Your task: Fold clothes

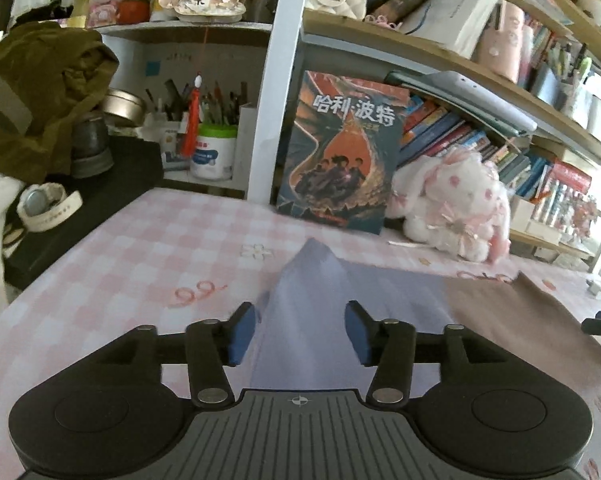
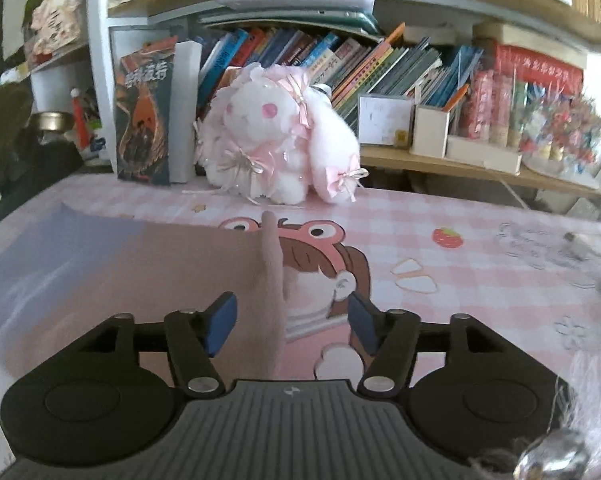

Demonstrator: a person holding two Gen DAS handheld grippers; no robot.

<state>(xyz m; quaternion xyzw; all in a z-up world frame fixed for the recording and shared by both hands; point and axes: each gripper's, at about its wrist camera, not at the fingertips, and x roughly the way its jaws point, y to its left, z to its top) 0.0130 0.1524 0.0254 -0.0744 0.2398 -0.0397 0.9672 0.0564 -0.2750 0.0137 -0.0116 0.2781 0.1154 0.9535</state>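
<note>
Only the left wrist view shows the white wristwatch (image 1: 46, 205) lying on a black surface at the desk's left edge and the olive-green crumpled fabric (image 1: 40, 92) heaped above it. Only the right wrist view shows the cartoon girl in a pink frog hat (image 2: 320, 264) printed on the pink checked tablecloth (image 2: 480, 248). Both views take in the fluffy white-and-pink plush rabbit (image 1: 456, 204) beside the upright dark illustrated book (image 1: 340, 148).

The two-tone lavender and dusty-brown soft cloth (image 1: 340, 292) lies on the tablecloth between the two tools, lavender half to the left, brown half to the right.

The left gripper (image 1: 300, 330) is spread wide, a raised lavender peak standing between its blue pads without touching either. The right gripper (image 2: 290, 320) is likewise released, a lifted brown corner rising between its pads.
</note>
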